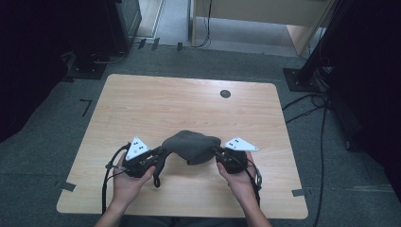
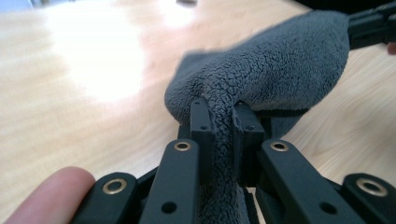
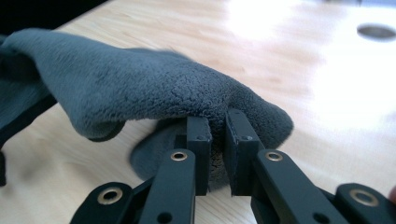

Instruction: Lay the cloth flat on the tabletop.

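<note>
A: Left gripper view first. The left gripper is clamped on a bunched fold of the grey fleece cloth, pile squeezed between both jaws. A fingertip shows at the bottom left.

B: And the other one?

A: In the right gripper view, the right gripper is pinching the cloth's other end, jaws closed on a thin edge.

B: Where's the cloth overall?

A: High view: cloth is strung between the left gripper and the right gripper, humped in the middle, over the near half of the wooden table. One tail hangs from the left gripper toward the tabletop. Can't tell how much of it touches the wood.

B: Anything else?

A: Dark round grommet near the table's far edge, well apart from the cloth. Grey carpet around the table.
</note>
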`<state>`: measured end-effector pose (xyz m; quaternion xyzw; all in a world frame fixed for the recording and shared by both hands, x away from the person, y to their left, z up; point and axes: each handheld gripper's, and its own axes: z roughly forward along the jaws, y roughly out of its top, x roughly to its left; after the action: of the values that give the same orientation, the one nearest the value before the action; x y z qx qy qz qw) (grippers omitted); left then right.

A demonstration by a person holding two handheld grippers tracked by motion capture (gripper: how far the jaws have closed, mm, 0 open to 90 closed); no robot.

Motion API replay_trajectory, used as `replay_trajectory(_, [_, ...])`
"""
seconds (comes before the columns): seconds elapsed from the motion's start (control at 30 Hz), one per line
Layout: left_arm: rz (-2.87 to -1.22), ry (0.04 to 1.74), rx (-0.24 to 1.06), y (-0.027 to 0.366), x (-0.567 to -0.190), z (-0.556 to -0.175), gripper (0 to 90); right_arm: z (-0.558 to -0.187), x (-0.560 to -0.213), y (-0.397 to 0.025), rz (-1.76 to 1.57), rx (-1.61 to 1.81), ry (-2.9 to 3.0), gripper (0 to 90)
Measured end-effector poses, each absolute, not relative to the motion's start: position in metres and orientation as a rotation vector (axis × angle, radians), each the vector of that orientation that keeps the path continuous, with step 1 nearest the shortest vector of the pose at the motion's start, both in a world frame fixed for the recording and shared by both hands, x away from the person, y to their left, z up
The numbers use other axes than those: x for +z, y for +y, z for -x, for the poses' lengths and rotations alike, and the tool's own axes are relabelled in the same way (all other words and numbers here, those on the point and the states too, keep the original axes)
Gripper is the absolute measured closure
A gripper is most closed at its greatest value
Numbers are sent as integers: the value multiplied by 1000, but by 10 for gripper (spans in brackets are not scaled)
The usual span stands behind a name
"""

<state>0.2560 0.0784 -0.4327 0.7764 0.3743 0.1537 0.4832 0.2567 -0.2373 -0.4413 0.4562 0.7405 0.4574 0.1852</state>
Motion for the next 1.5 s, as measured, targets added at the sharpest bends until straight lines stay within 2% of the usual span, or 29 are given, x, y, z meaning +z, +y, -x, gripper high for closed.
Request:
replay_trajectory(0.27, [-1762,747,303,94,-374,-230,818,-223,-359,-248,-1060,1464,2129,818])
replay_trajectory(0.33, [-1727,681,250,104,-354,-223,816,-216,-345,-250,-992,1537,2176,816])
replay_trajectory(0.4, [-1718,684,262,106,-351,-223,814,-216,-342,-250,-968,1568,2195,809])
replay_trajectory(0.43, [-1719,784,357,109,-359,-233,799,-223,-346,-248,-983,1573,2206,741])
replay_trajectory(0.47, [-1727,852,412,108,-368,-240,768,-233,-356,-244,-1083,1429,2110,643])
replay_trajectory(0.5, [-1725,960,504,108,-383,-250,721,-240,-365,-242,-1155,1310,2035,621])
replay_trajectory(0.53, [-1718,1055,540,109,-401,-261,697,-249,-379,-240,-1229,1188,1953,600])
replay_trajectory(0.63, [-1723,1157,475,117,-434,-277,686,-264,-405,-241,-1328,1120,1912,585])
replay_trajectory(0.7, [-1764,1189,473,123,-452,-284,638,-267,-423,-236,-1294,1167,2020,541])
replay_trajectory(0.87, [-1750,1168,410,126,-452,-288,614,-270,-435,-229,-1233,1207,2120,507])
replay_trajectory(0.93, [-1818,1118,311,121,-458,-290,599,-277,-449,-227,-1262,1193,2176,478])
replay_trajectory(0.97, [-1907,1083,258,111,-467,-291,560,-281,-465,-224,-1291,1175,2253,469])
replay_trajectory(1.03, [-1935,1079,257,106,-472,-290,539,-281,-474,-222,-1291,1150,2265,464])
replay_trajectory(1.07, [-1953,1084,255,102,-476,-290,494,-280,-485,-217,-1300,1129,2282,467])
replay_trajectory(1.13, [-1975,1112,268,95,-483,-290,448,-279,-488,-214,-1306,1151,2286,471])
replay_trajectory(1.2, [-2018,1142,337,91,-491,-291,445,-273,-488,-206,-1285,1276,2300,495])
replay_trajectory(1.27, [-2030,1158,349,89,-498,-292,464,-266,-484,-194,-1221,1403,2346,489])
replay_trajectory(1.33, [-2054,1143,368,89,-501,-291,520,-261,-483,-179,-1181,1451,2389,455])
replay_trajectory(1.4, [-2072,1146,420,88,-502,-291,631,-260,-489,-165,-1207,1411,2440,406])
replay_trajectory(1.43, [-2069,1147,433,89,-502,-292,693,-260,-495,-158,-1211,1351,2459,435])
replay_trajectory(1.47, [-2040,1165,409,95,-502,-294,800,-260,-507,-149,-1213,1197,2445,578])
replay_trajectory(1.5, [-2040,1165,409,95,-502,-294,844,-260,-507,-149,-1213,1197,2445,578])
